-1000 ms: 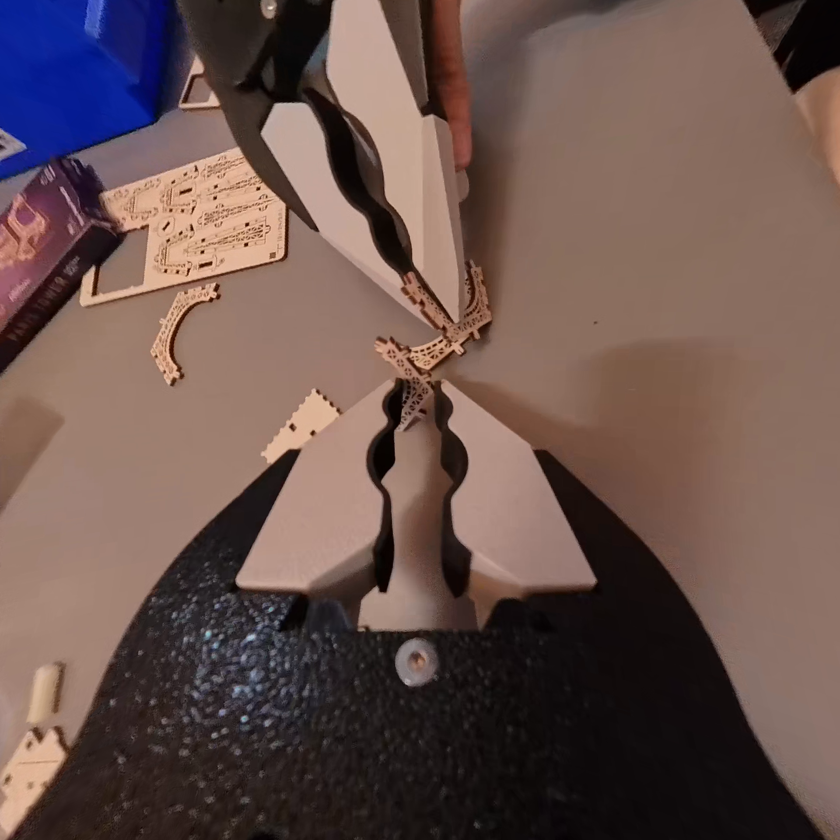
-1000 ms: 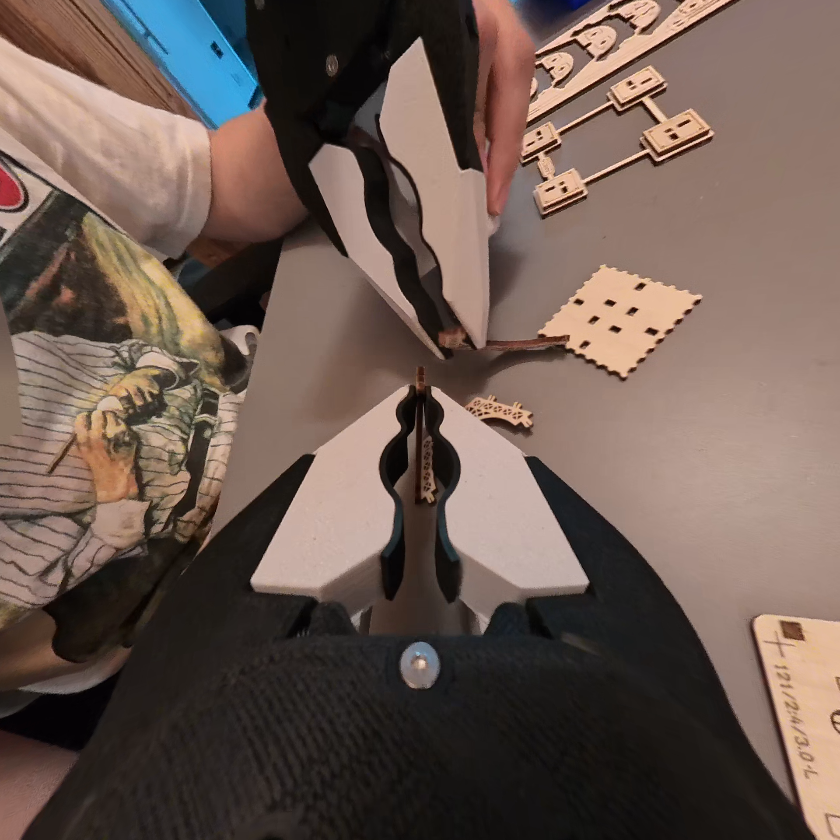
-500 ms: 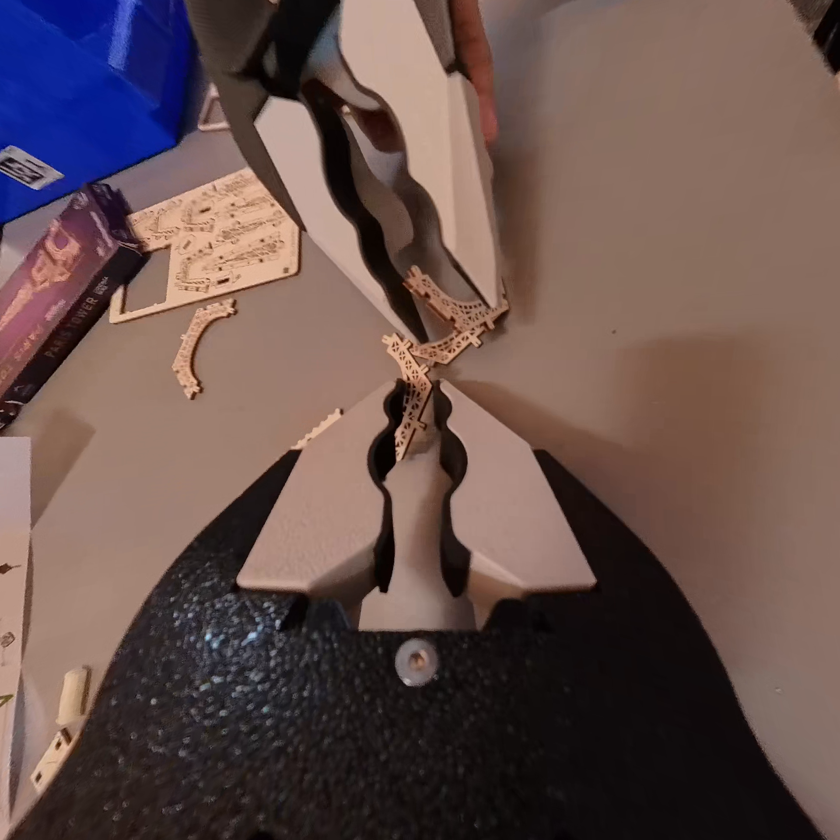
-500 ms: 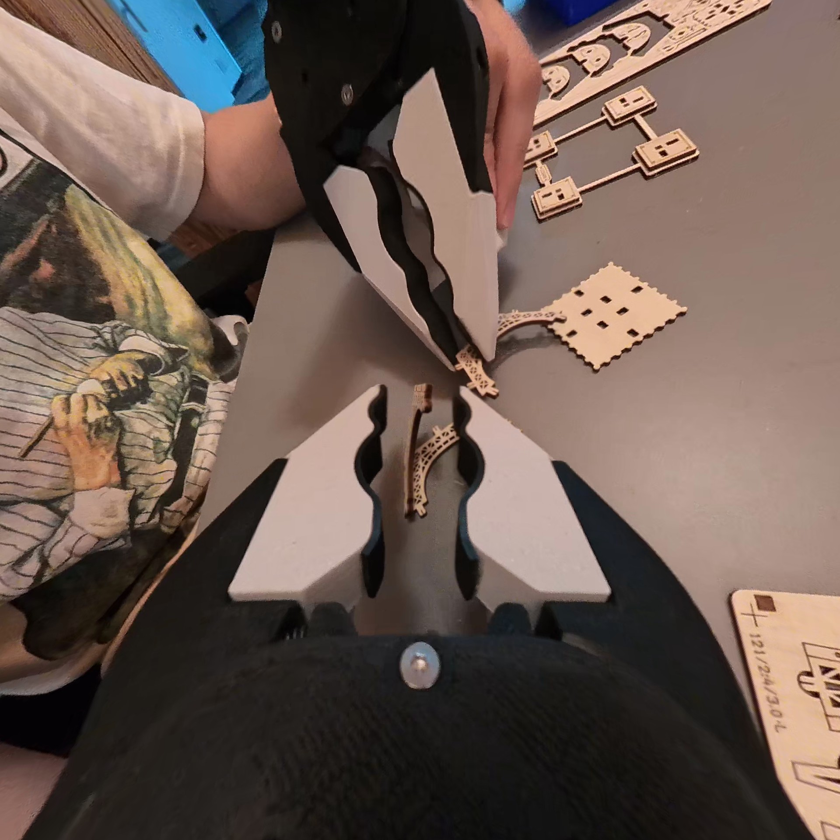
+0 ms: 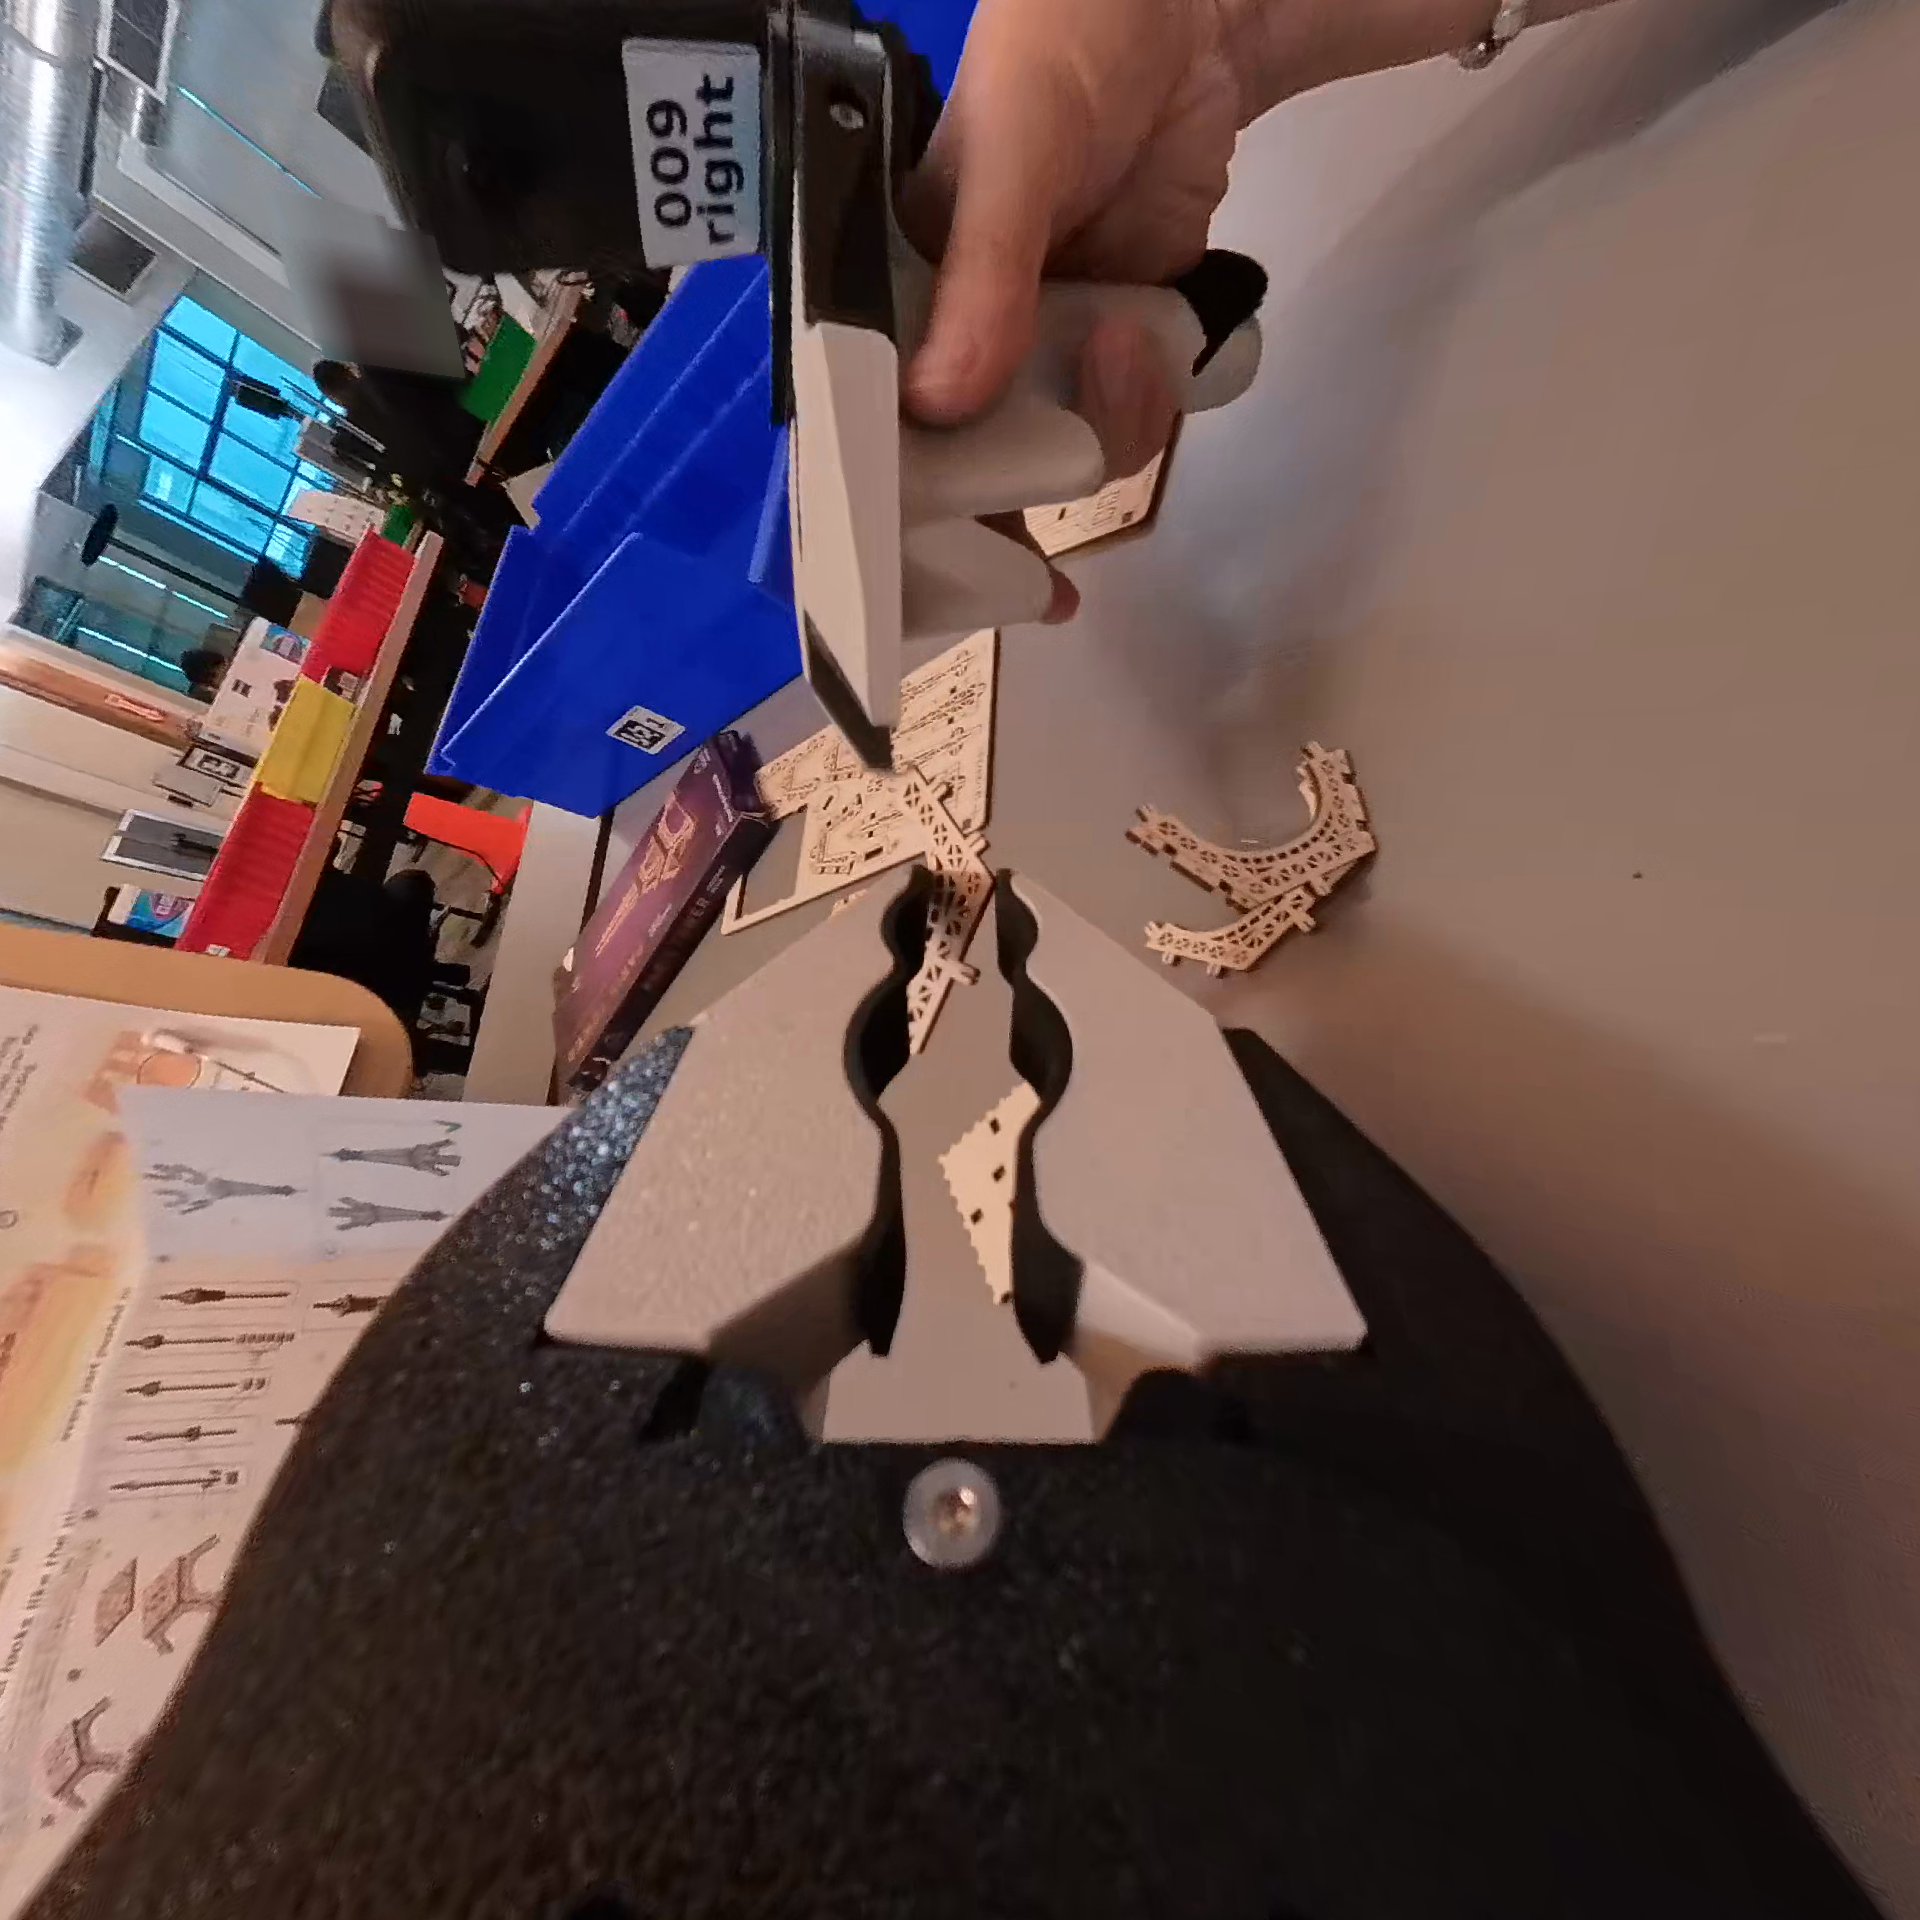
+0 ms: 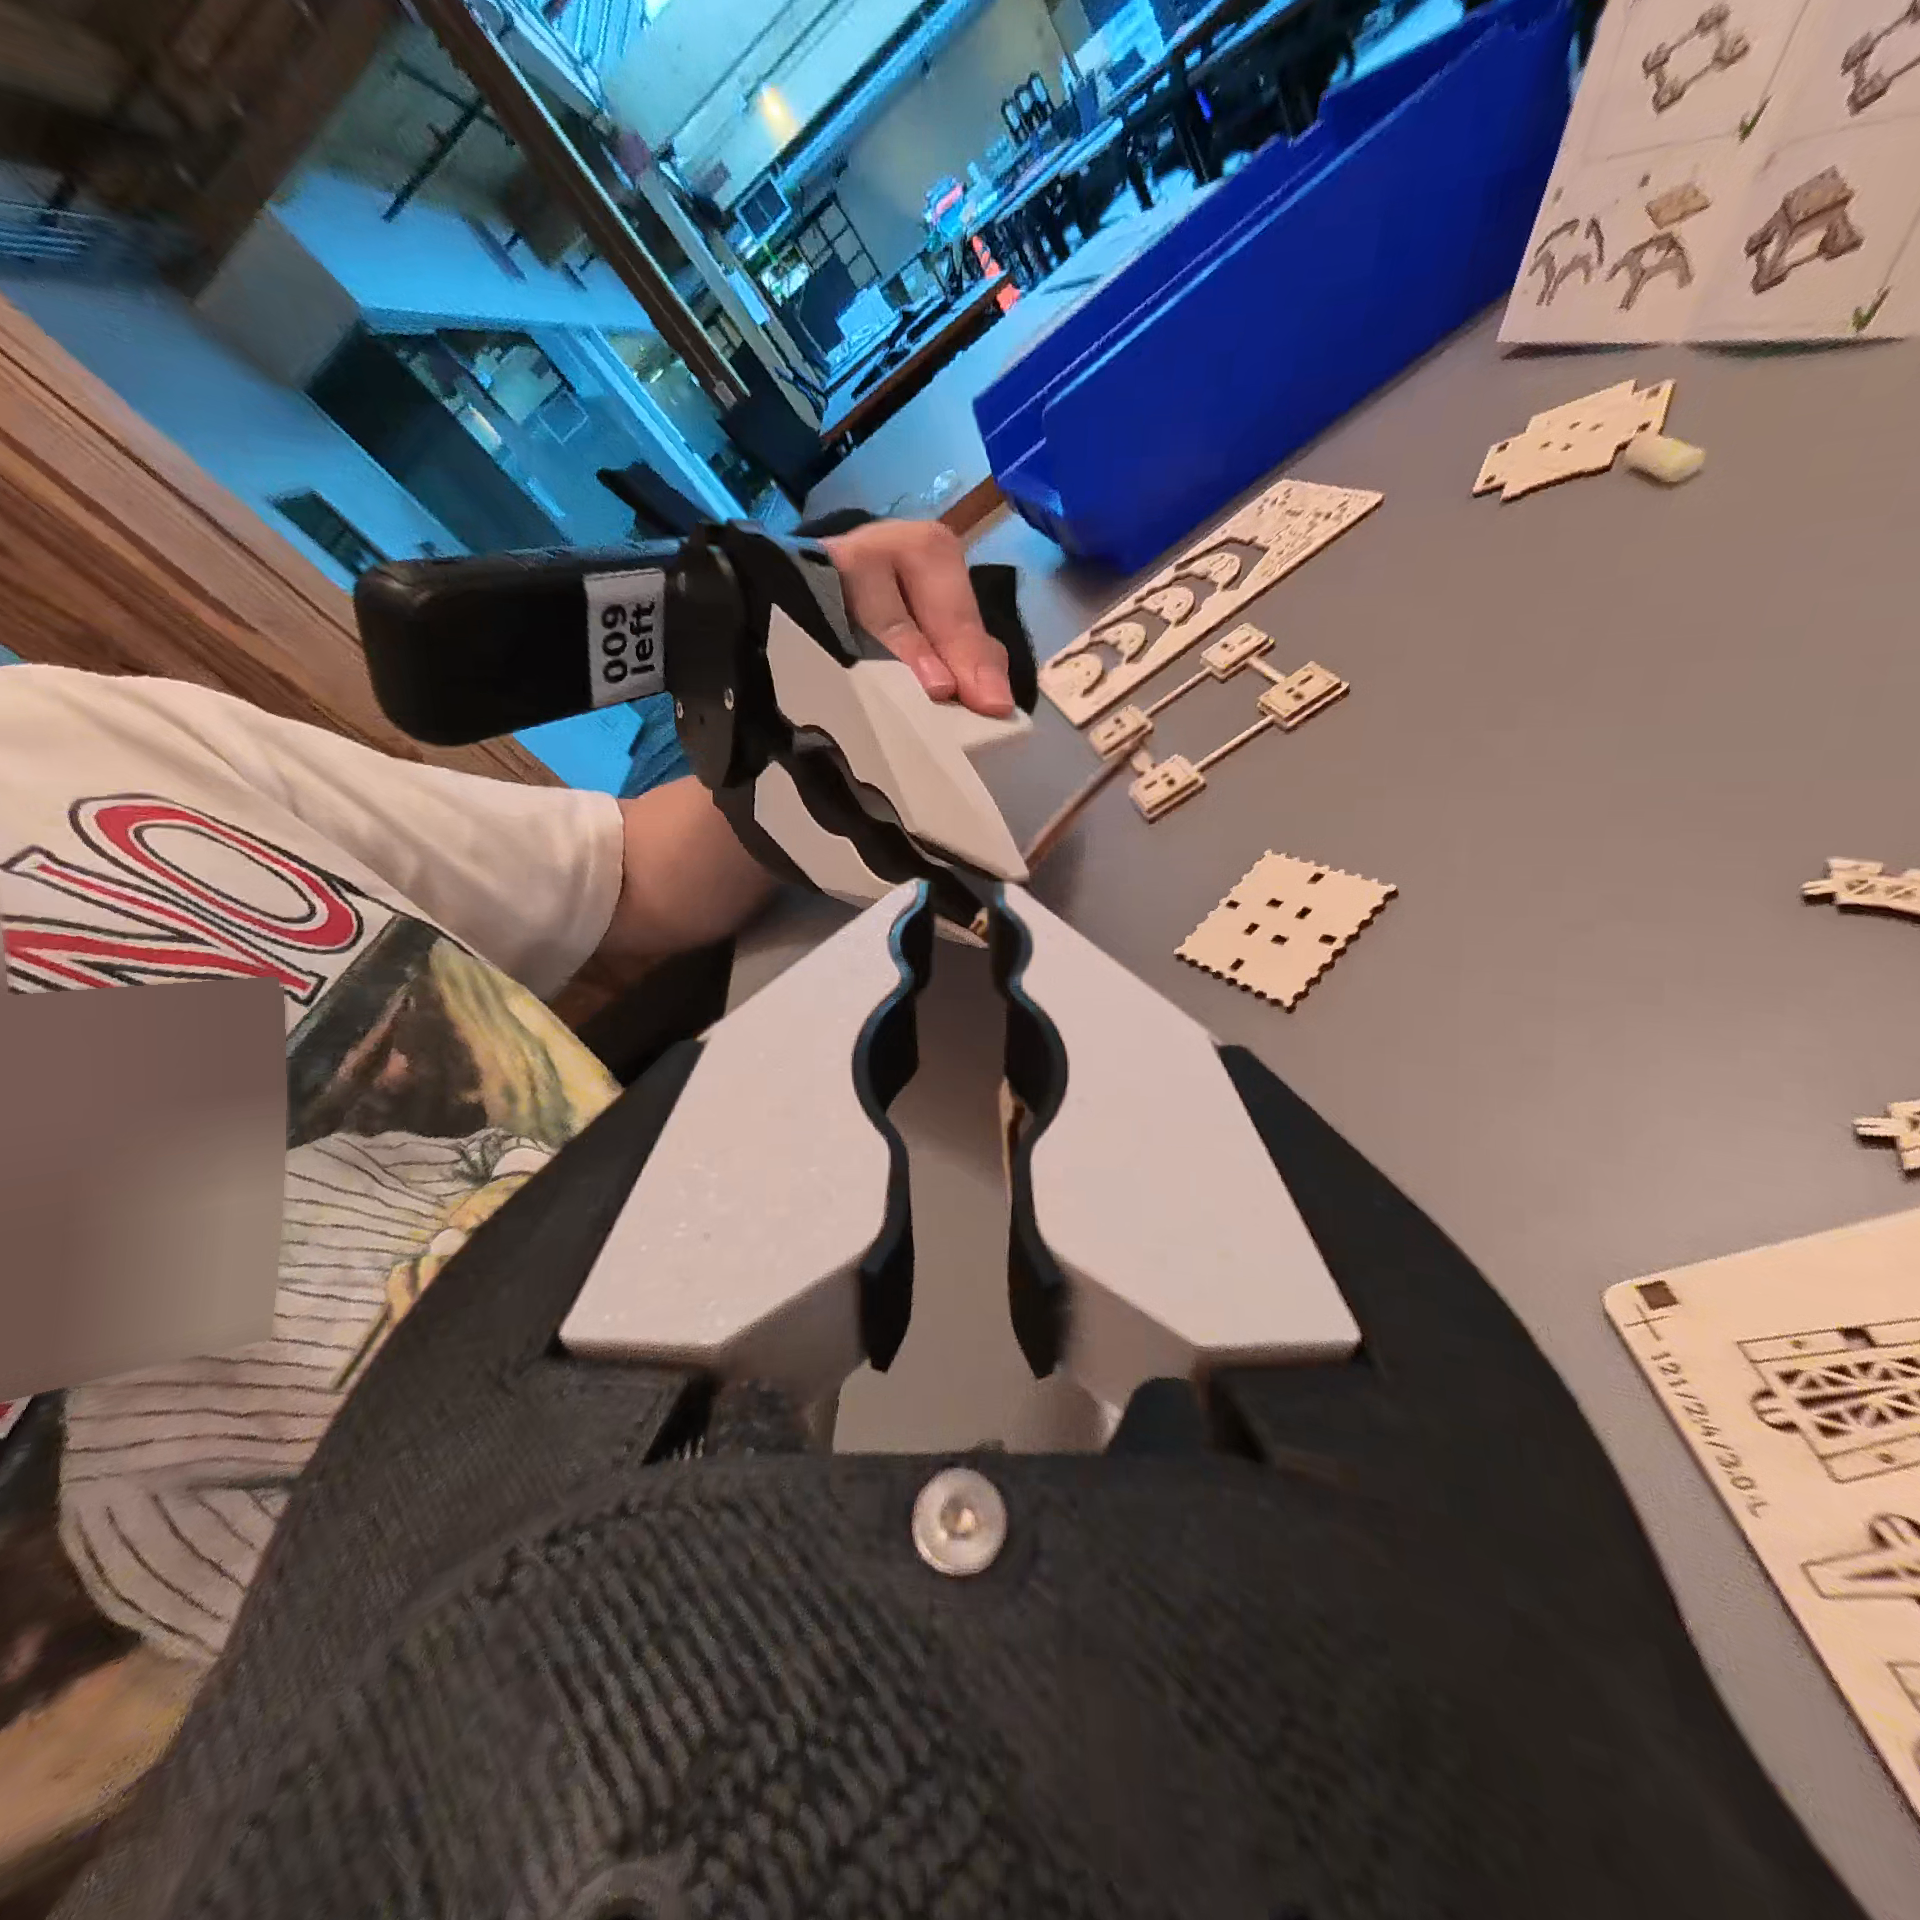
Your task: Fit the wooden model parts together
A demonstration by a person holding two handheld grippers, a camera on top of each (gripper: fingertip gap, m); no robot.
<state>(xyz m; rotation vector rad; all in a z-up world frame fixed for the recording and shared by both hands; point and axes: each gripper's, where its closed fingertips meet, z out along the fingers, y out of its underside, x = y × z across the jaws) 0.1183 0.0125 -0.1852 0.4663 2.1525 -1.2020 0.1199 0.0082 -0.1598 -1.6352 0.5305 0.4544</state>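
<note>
My left gripper (image 5: 958, 888) is shut on a thin lattice wooden strip (image 5: 948, 925) that sticks up out of its tips. My right gripper (image 5: 881, 753) comes down from above, its tip against the strip's upper end. In the right wrist view the right gripper (image 6: 958, 899) shows a narrow gap between its jaws and meets the left gripper (image 6: 1003, 868) tip to tip; I cannot tell whether it pinches the strip. Two joined arched lattice parts (image 5: 1273, 868) lie on the grey table (image 5: 1558, 1039) to the right. A square toothed plate (image 6: 1288, 925) lies nearby.
A blue bin (image 5: 623, 644) and a purple box (image 5: 665, 904) stand behind the parts sheets (image 6: 1195, 623). An instruction sheet (image 5: 208, 1351) lies to the left. Another parts sheet (image 6: 1818, 1403) and small loose parts (image 6: 1870, 888) lie to the right. A person's torso (image 6: 312, 935) is at the table edge. Less than 4 cm separates the two grippers' tips. The left tips stand about 10 cm off the square toothed plate (image 6: 1288, 925).
The right gripper opened and dropped the joined arched parts on the table, then narrowed again. Both grippers tilted up and now meet tip to tip. The left still holds its strip.
</note>
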